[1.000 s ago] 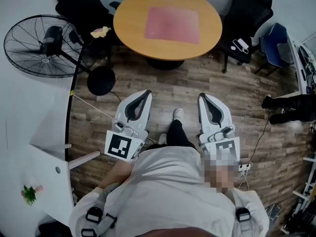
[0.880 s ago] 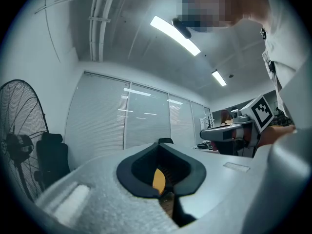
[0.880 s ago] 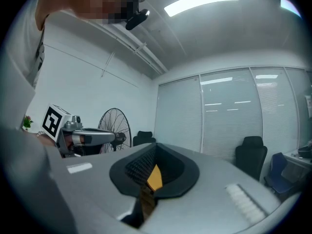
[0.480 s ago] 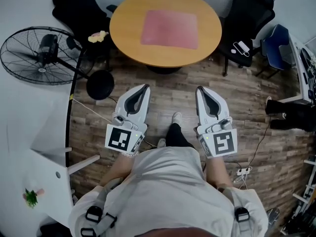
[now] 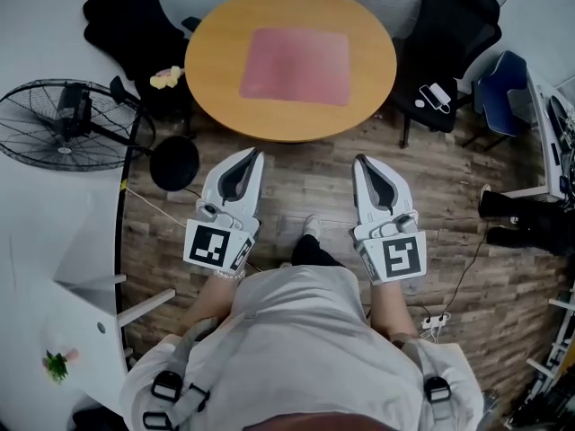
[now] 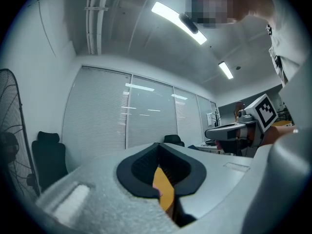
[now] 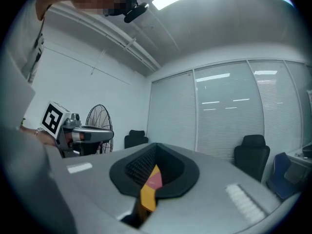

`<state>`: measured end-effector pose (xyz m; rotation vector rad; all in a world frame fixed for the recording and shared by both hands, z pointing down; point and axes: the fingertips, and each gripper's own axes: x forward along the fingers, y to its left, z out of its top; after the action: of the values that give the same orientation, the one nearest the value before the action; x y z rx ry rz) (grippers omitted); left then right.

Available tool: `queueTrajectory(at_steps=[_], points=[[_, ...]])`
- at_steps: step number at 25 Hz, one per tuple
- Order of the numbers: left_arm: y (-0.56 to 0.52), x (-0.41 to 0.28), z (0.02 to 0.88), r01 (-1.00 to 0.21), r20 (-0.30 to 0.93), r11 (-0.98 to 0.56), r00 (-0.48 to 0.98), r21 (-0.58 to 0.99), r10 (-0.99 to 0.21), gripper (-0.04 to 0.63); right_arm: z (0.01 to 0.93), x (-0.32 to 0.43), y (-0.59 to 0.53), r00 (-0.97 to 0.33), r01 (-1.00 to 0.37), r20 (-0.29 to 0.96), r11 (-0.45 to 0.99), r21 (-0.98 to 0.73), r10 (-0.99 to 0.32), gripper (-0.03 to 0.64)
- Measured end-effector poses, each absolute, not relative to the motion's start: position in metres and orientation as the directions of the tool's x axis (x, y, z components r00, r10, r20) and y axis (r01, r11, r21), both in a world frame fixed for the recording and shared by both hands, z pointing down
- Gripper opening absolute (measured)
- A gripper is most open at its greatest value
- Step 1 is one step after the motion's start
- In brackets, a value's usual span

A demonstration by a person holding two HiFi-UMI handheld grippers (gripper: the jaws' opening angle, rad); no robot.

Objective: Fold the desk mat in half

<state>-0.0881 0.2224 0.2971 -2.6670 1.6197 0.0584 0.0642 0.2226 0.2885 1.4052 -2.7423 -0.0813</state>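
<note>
On the table (image 5: 216, 70) the pink desk mat (image 5: 295, 65) seems flat; left gripper (image 5: 246, 155) and right gripper (image 5: 363, 162) fingers together.

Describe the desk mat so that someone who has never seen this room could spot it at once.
Find the round wooden table between the black office chairs. The desk mat lies flat near its middle, a pink rectangle with rounded corners. Nothing else lies on the tabletop, and its soft pink stands out from the brown wood around it.

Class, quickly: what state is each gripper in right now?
Left gripper: closed, holding nothing.
Right gripper: closed, holding nothing.
</note>
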Motion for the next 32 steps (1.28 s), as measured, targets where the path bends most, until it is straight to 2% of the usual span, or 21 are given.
queueTrajectory(at_steps=[18,23,26,32], points=[[0.080,-0.043,0.318,-0.905,0.006,-0.425,0.425,-0.004,-0.905,0.005,0.317,0.117,0.074,-0.597,-0.793,0.092,0.603,0.082,-0.797,0.005],[0.057,-0.045,0.326,-0.909,0.016,-0.417,0.417,0.002,-0.909,0.005,0.320,0.114,0.050,-0.618,-0.780,0.053,0.621,0.077,-0.784,0.005],[0.039,-0.052,0.331,-0.913,0.019,-0.409,0.409,0.005,-0.912,0.005,0.332,0.109,0.034,-0.619,-0.775,0.099,0.626,0.084,-0.779,0.005],[-0.001,-0.069,0.342,-0.914,0.028,-0.404,0.405,0.019,-0.914,0.005,0.338,0.094,-0.008,-0.618,-0.774,0.106,0.627,0.092,-0.779,0.005]])
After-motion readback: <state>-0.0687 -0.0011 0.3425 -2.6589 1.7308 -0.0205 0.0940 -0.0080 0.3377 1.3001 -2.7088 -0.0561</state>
